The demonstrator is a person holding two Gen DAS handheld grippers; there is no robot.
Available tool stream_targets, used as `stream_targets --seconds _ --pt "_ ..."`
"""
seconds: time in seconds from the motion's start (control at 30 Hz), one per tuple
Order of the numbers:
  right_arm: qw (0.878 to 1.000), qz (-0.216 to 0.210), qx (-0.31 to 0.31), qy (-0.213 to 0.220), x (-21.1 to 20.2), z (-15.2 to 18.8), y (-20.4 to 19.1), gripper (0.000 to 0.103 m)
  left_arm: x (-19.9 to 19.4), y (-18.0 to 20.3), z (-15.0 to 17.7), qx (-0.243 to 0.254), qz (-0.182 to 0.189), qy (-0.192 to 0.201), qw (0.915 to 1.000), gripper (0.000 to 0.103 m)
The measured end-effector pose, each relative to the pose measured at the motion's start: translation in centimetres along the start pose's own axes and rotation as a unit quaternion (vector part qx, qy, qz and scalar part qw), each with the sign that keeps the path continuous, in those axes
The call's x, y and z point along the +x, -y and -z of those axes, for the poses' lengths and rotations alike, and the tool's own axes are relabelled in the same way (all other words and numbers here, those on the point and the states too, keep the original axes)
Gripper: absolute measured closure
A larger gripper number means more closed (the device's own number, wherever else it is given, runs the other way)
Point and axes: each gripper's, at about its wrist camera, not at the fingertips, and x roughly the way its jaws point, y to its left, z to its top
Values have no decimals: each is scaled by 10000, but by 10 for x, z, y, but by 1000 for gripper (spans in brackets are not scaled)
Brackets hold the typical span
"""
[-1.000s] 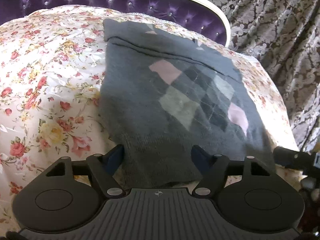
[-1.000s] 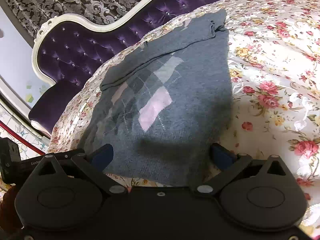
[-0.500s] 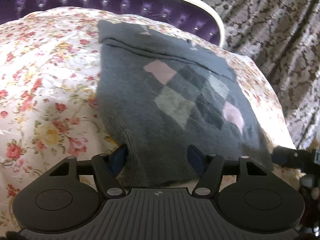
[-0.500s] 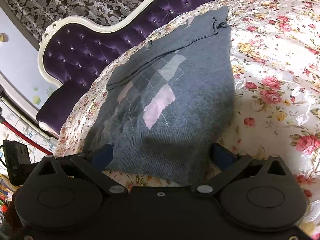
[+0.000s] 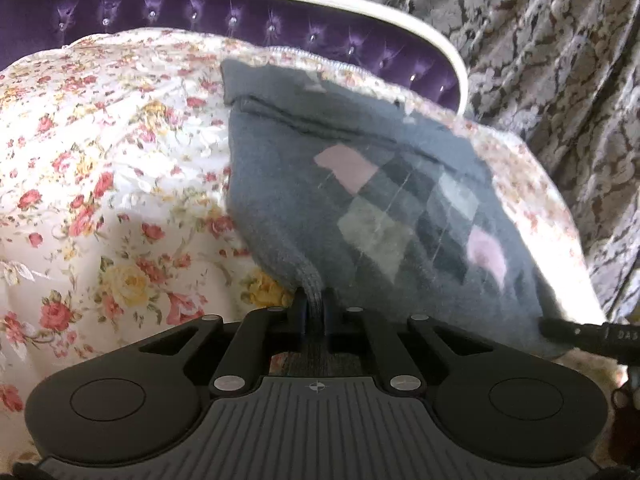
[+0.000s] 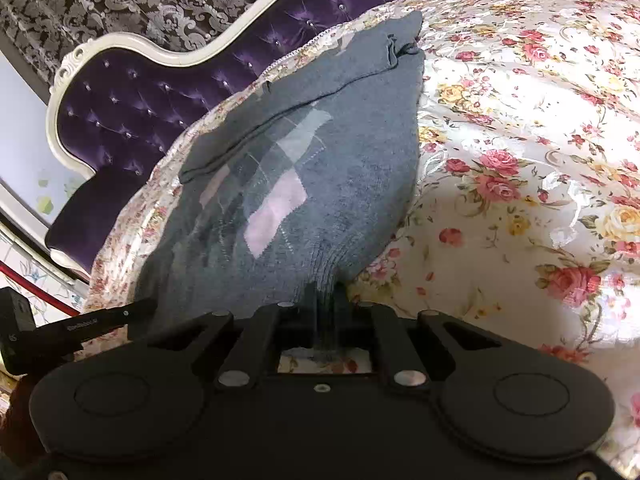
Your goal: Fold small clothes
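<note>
Both grippers — left gripper [image 5: 316, 310] and right gripper [image 6: 326, 306] — pinch the near hem of the grey argyle sweater [image 5: 360, 208] lying on the floral bedspread [image 5: 100, 168], jaws clamped narrow on knit.

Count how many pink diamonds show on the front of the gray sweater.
2 in the left wrist view of the gray sweater: upper pink diamond near the fold, lower pink diamond toward the far-side hem. More may be hidden beneath the folded layer.
</note>
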Motion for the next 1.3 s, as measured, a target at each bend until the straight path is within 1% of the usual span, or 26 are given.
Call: stream_targets --seconds 0.07,0.2,0.37,0.47,0.6,0.77,0.9,0.97,1.07,1.17,1.3 --pt "9999 -100 13 82 -7 -2 -1 89 -8 -3 -8 -135 147 113 9997 97" --pt "9983 -435 103 368 -20 -14 -4 92 -20 -2 -29 -125 321 361 9988 97" --pt "9934 -840 170 757 -29 -42 -11 92 -27 3 -57 -119 552 654 9963 97" --pt "9906 -1008 134 915 -30 -59 -17 92 -28 7 -74 -43 632 814 9947 97" --pt "9860 -1258 87 1093 -27 -85 -23 92 -21 10 -103 -22 773 1015 9918 97" --pt "9803 -1429 -87 1359 -13 -133 -28 92 -5 12 -147 19 746 1360 9879 97" --pt "9758 -1483 -147 1599 7 -173 -29 92 25 7 -185 -125 722 1414 9872 97" --pt "9748 -1477 -137 1665 23 -194 -26 92 47 5 -203 -169 655 1377 9882 97" --pt "9754 -1364 -39 1734 55 -222 -15 92 80 -4 -221 -292 531 1307 9896 97" --pt "9773 -1169 56 1764 85 -241 2 92 117 -14 -238 -449 409 1125 9918 97" --pt "9827 -878 298 1606 130 -264 25 92 166 -27 -249 -568 163 809 9950 97"
